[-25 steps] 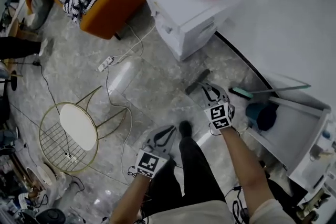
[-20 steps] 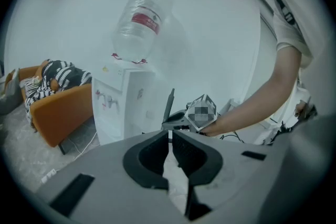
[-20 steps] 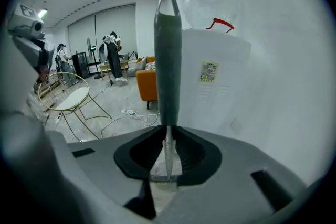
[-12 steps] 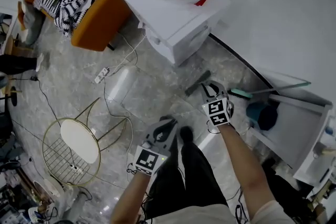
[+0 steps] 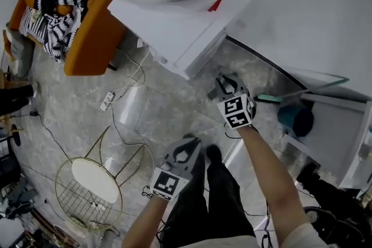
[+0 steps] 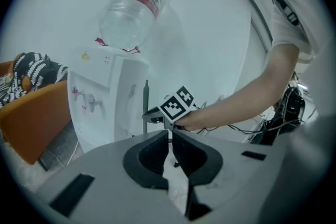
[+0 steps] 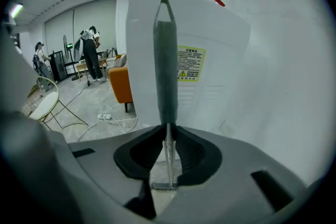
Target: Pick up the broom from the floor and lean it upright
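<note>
In front of the white water dispenser (image 7: 220,86), at twelve o'clock in the right gripper view, the broom (image 7: 165,60) is pointing upright, the right claw (image 7: 167,136) gripping its thin shaft. At seven o'clock from it in the head view, the left claw (image 5: 187,143) is hanging closed and empty

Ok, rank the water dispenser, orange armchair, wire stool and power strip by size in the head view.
Largest: water dispenser and orange armchair, too alike to rank; the dispenser stands nearer the camera.
Then: wire stool.
Smallest: power strip.
</note>
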### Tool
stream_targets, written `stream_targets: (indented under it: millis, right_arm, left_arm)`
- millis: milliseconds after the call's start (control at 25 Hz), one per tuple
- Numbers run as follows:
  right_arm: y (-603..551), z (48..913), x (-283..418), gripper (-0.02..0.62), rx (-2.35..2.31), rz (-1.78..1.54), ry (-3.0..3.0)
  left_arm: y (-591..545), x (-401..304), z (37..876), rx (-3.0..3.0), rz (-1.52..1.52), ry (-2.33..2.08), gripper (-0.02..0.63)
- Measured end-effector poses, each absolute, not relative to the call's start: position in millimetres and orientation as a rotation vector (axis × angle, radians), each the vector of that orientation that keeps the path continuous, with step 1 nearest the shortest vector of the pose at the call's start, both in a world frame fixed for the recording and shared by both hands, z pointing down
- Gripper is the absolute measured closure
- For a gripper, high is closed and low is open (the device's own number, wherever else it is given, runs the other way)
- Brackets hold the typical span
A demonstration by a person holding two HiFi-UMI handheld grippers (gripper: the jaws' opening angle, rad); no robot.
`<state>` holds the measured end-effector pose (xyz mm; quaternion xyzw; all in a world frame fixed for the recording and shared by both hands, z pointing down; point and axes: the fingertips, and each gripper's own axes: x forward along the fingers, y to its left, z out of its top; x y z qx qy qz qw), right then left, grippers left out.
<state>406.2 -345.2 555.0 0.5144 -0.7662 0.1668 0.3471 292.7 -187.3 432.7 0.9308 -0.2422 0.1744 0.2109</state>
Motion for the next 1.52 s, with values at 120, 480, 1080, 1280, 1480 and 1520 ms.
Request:
stream_targets:
  millis: [120,480,1080,1280,1480,1520]
  right_arm:
    - [-369.6,558.9,399.4,0.515,1.342,0.430,-1.987]
    - [-401.9,565.1,385.3,0.512,1.361,0.389,-2.025]
    - [-403.1,574.4,363.2,0.434,1.303,0.346,-2.040]
    - [-401.8,585.5,359.8,0.408,1.275,0.346,-2.023]
    - [-392.9,589.6,355.8,0.440,1.266,0.333,-2.024]
    - [-392.0,590.8,355.7,0.439,1.261,0.332,-2.021]
  left_arm:
    - [-198.1,292.0,440.6,2.578,0.505,-0.621,0.581]
    - [-224.3,287.8,458.0,2.554,0.500,-0.563,0.581]
    - [-231.7,271.7,465.4,2.525,0.517,-0.553,0.581]
    - [-228.5,264.1,477.3,2.523,0.524,-0.566,0.581]
    - [-224.1,257.8,480.4,2.505,0.538,-0.575,0.581]
    - [-223.0,257.1,481.9,2.508,0.537,-0.579,0.581]
